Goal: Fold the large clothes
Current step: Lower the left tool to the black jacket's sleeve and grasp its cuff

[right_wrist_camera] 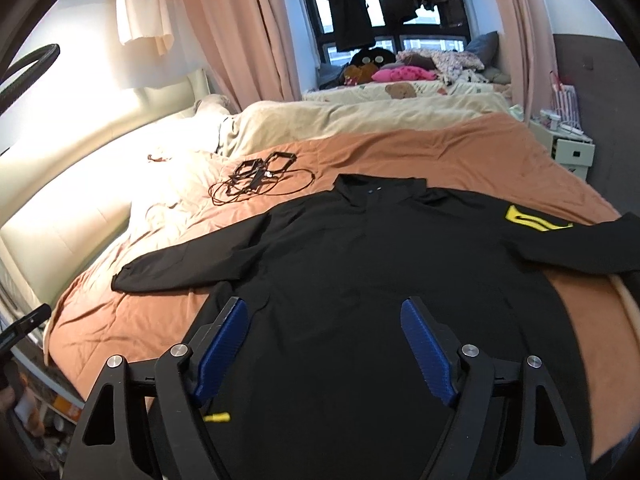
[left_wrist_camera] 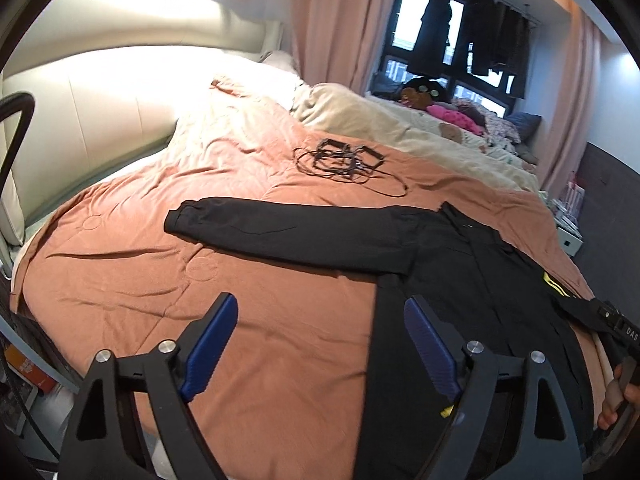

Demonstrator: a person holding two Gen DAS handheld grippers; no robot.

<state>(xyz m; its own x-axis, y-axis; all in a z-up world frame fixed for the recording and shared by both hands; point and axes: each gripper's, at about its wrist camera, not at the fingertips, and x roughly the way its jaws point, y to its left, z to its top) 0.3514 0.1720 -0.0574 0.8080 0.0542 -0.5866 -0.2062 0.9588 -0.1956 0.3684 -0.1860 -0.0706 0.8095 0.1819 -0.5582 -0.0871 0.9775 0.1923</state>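
The long-sleeved black jacket (right_wrist_camera: 360,272) lies spread flat on the rust-orange bedspread (left_wrist_camera: 160,280), sleeves out toward 9 and 3 o'clock — ready for folding. Left hand-held gripper (left_wrist_camera: 320,344) and right hand-held gripper (right_wrist_camera: 324,344) hover wide apart, holding nothing

Jacket (right_wrist_camera: 360,264) spread on bedspread (right_wrist_camera: 460,148), cables (right_wrist_camera: 256,180) behind it

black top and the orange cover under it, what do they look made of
Black top: seems a thin, smooth woven or synthetic fabric, matte with a faint sheen; it lies flat with few creases and bears a yellow print near one shoulder. Orange cover: looks like soft matte cotton or microfibre quilting, going by the fine wrinkles and stitched circles. Neither fibre is certain.
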